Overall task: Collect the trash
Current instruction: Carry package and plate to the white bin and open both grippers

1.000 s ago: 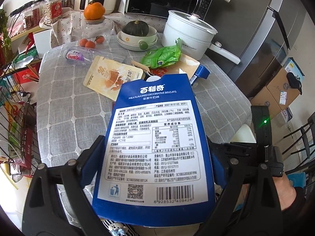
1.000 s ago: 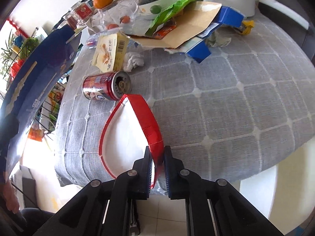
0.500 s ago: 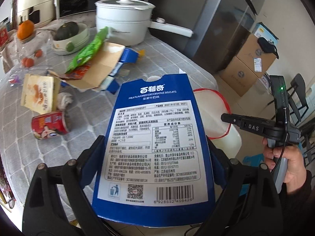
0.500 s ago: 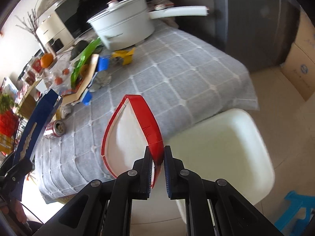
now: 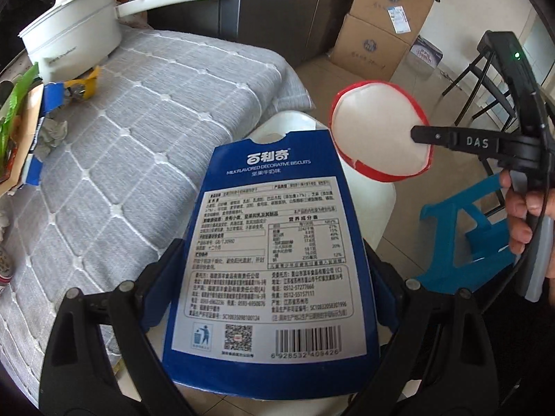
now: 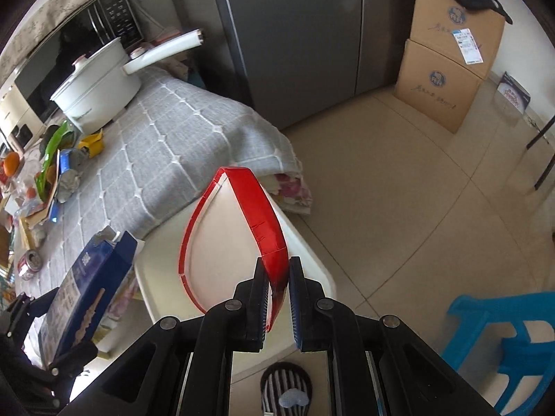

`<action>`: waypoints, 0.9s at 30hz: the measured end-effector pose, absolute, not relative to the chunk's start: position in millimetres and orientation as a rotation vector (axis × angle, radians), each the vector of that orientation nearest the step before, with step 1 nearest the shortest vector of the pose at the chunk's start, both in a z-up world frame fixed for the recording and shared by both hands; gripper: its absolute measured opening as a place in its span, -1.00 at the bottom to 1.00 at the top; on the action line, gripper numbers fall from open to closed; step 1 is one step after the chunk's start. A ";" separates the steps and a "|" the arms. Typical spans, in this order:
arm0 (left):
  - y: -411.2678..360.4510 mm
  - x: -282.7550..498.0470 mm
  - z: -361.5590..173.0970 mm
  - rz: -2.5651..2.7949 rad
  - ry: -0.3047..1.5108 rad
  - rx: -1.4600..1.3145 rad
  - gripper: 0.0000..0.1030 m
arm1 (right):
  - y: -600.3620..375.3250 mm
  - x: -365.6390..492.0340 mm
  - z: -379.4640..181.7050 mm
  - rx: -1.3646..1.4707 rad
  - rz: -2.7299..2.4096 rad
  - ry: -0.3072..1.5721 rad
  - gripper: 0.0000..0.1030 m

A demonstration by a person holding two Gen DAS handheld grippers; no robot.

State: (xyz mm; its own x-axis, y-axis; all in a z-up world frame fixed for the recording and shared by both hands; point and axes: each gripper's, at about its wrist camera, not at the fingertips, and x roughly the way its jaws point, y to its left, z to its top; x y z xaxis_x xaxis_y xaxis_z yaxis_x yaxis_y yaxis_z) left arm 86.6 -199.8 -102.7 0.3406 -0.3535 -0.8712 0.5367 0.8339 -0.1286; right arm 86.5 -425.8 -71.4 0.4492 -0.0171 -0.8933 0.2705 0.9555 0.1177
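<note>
My left gripper (image 5: 270, 253) is shut on a blue biscuit box (image 5: 270, 260), back label facing me; the box also shows in the right wrist view (image 6: 90, 291). My right gripper (image 6: 277, 277) is shut on the rim of a red-edged white paper bowl (image 6: 222, 242), which also shows in the left wrist view (image 5: 380, 131). Both items hang over a white bin (image 6: 163, 277) beside the table; in the left wrist view the bin (image 5: 371, 201) is mostly hidden behind the box.
The grey checked tablecloth (image 5: 138, 131) carries a white pot (image 5: 73, 41), crumpled wrappers (image 5: 52, 135), a green bag (image 6: 52, 152) and a red can (image 6: 29, 263). A blue stool (image 5: 461, 232), cardboard boxes (image 6: 447, 69), a fridge (image 6: 295, 34) and a slipper (image 6: 286, 391) stand on the floor.
Both grippers have swung right, away from the table top, carrying the box and the bowl out over the white bin. The floor and boxes have come into view.
</note>
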 end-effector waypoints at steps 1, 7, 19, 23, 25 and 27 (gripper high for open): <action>-204.0 88.5 -108.4 -0.580 1.078 0.207 0.81 | -429.7 84.5 -73.4 0.260 -0.189 1.099 -0.77; -222.3 94.6 -125.8 -0.562 1.047 0.249 0.83 | -442.0 78.9 -80.5 0.271 -0.220 1.125 -0.77; -202.7 89.5 -112.3 -0.454 0.997 0.282 0.98 | -430.3 88.3 -90.0 0.264 -0.198 1.143 -0.76; -183.5 87.9 -107.1 -0.419 0.995 0.255 0.98 | -419.8 94.7 -96.0 0.251 -0.186 1.163 -0.76; -173.4 86.5 -105.1 -0.405 0.995 0.245 0.98 | -413.9 98.5 -99.1 0.242 -0.178 1.173 -0.76; -164.7 86.1 -104.1 -0.391 0.995 0.237 0.98 | -407.2 102.7 -102.4 0.233 -0.170 1.185 -0.76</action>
State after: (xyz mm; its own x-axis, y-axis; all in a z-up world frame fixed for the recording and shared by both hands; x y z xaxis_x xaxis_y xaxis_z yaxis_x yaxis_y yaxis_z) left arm 86.1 -164.7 -104.1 0.4839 -0.2107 -0.8494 0.4240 0.9055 0.0169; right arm 102.7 -407.2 -102.4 0.3676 -0.0090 -0.9299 0.2530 0.9632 0.0907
